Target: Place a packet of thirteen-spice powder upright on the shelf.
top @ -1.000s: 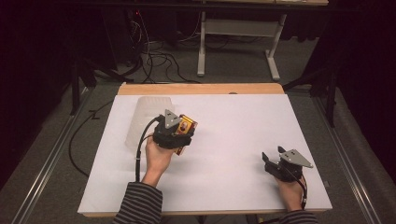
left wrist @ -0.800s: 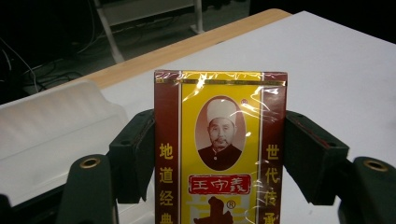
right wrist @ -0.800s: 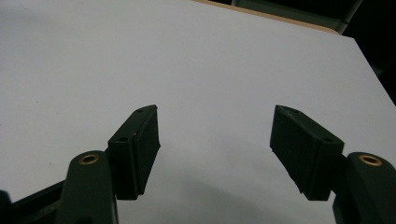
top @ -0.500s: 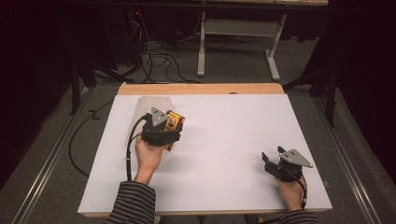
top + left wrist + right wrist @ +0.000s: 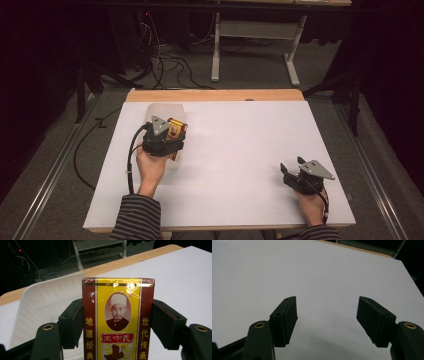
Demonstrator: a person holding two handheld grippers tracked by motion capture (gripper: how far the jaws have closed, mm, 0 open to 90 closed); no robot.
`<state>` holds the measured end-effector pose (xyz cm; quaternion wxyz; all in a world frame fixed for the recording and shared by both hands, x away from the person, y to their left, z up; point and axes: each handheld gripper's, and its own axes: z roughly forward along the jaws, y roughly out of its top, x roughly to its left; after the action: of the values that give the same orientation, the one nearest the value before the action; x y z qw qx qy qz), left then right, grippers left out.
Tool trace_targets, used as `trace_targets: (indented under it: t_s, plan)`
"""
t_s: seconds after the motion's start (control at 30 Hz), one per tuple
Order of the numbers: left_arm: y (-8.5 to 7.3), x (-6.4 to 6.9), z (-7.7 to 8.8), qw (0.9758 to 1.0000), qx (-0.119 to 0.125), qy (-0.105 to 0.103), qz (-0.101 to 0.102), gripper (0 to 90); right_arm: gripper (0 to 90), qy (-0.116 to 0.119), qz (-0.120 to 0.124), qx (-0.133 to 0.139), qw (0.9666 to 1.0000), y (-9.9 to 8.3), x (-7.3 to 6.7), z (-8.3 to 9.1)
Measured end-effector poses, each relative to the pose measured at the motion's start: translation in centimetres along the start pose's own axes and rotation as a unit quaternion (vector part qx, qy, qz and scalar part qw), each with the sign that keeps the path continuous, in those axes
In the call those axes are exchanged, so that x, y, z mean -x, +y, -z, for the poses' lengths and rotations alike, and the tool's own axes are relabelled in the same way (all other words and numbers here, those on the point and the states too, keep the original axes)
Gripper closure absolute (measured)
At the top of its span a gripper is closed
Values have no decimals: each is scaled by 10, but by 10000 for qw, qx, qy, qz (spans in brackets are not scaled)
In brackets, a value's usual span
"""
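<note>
My left gripper (image 5: 172, 134) is shut on a yellow and dark red packet (image 5: 117, 315) with a portrait and Chinese lettering; both pads press its sides. It hangs over a translucent white plastic bin (image 5: 162, 112) at the table's far left, and the bin (image 5: 42, 305) lies just behind the packet (image 5: 175, 131). Near the table's front right, my right gripper (image 5: 286, 174) rests low over the white surface. Its jaws (image 5: 327, 315) stand wide apart and open, holding nothing.
A white sheet (image 5: 240, 150) covers the table, with a wooden strip (image 5: 215, 95) along the far edge. Beyond it are cables (image 5: 165, 60) on the floor and a white desk frame (image 5: 255, 45). A black cable (image 5: 131, 160) trails from my left gripper.
My left gripper has carried the packet to the left and a little back, from the table's middle left to over the white bin. The right gripper has stayed put.
</note>
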<state>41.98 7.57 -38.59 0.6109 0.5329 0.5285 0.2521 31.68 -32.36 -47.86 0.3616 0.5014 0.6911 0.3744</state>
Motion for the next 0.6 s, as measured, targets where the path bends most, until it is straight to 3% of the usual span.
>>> trace_targets:
  t_s: [0.6]
  plan:
    - [-4,-19,7,9997,44,250,13,327,334,-4,19,6,10000,0,0,0]
